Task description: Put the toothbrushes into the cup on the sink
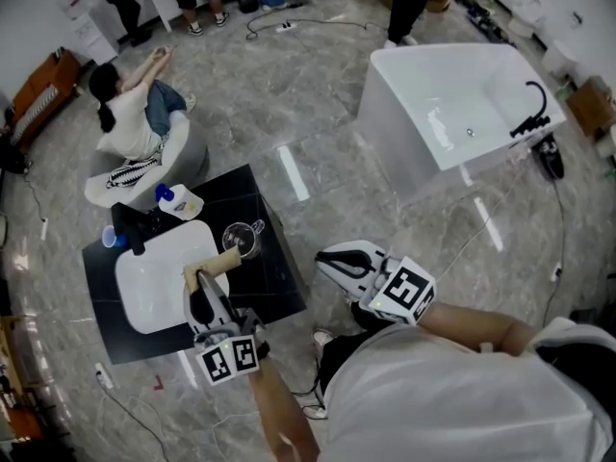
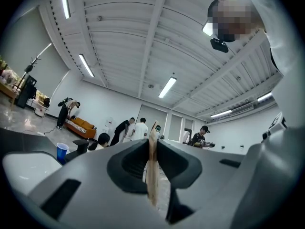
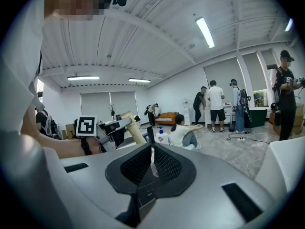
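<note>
Standing on the marble floor [image 1: 318, 152] is a black desk [image 1: 279, 287], seen from steeply above, with a white sink [image 1: 154, 287] set into its top. The left hand-held gripper [image 1: 200, 279] hangs over the sink's near right edge. Its jaws are pinching a tan toothbrush [image 1: 217, 262], which in the left gripper view stands between the pads as a thin strip seen edge-on. The right hand-held gripper [image 3: 152, 151] is held off the desk to the right, close to the person's body. Its jaws are pressed together with nothing between them.

A clear cup [image 1: 241, 239] stands upright on the black top, just right of the sink's far right corner.

The toothbrush is gripped near one end and juts out past the jaw tips. In the head view its long axis runs from the jaws up and to the right, across the sink's right rim, and the free end points at the cup. That end lies just beside the cup, on the near side. Whether the two touch cannot be told, and the bristles cannot be made out. In the right gripper view the same stick slants away from the left hand-held gripper's jaws.
</note>
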`<state>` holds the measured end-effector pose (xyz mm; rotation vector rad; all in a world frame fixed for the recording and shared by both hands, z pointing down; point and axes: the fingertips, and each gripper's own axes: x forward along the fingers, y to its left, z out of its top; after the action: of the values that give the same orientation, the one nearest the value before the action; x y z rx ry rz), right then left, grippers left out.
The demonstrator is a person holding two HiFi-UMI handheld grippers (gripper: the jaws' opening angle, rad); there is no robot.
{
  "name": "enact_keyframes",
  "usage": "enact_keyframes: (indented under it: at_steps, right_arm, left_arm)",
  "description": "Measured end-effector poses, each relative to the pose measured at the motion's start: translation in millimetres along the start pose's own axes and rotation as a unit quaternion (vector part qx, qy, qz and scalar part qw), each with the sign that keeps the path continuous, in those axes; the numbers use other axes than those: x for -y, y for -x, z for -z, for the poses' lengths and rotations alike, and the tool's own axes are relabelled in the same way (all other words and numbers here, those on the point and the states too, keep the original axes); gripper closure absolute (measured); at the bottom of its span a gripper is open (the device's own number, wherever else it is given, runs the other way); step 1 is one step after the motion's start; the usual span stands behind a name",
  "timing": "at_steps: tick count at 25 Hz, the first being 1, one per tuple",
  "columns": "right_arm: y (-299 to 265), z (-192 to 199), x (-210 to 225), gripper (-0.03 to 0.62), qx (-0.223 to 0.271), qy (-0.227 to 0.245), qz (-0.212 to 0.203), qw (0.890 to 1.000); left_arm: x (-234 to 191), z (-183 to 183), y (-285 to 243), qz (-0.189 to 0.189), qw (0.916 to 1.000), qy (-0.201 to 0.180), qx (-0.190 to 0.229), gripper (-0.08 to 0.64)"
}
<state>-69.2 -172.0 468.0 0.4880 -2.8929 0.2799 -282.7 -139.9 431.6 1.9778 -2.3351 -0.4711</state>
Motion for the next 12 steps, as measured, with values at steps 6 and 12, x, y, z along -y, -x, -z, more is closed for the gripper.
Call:
enact_keyframes:
  at_steps: [6,12]
  right_arm:
    - [-1,3,3,0.549,-0.004,-0.002,-0.003,1.0]
    - [-4,4,6,0.549,-0.009,-0.003,-0.007,1.0]
  left_arm:
    - [-2,14,-8,-0.001,0.9999,0.003,-0.014,0.505]
    - [-11,30,-16,-0.012,0.9995,0.003,-0.028,0.505]
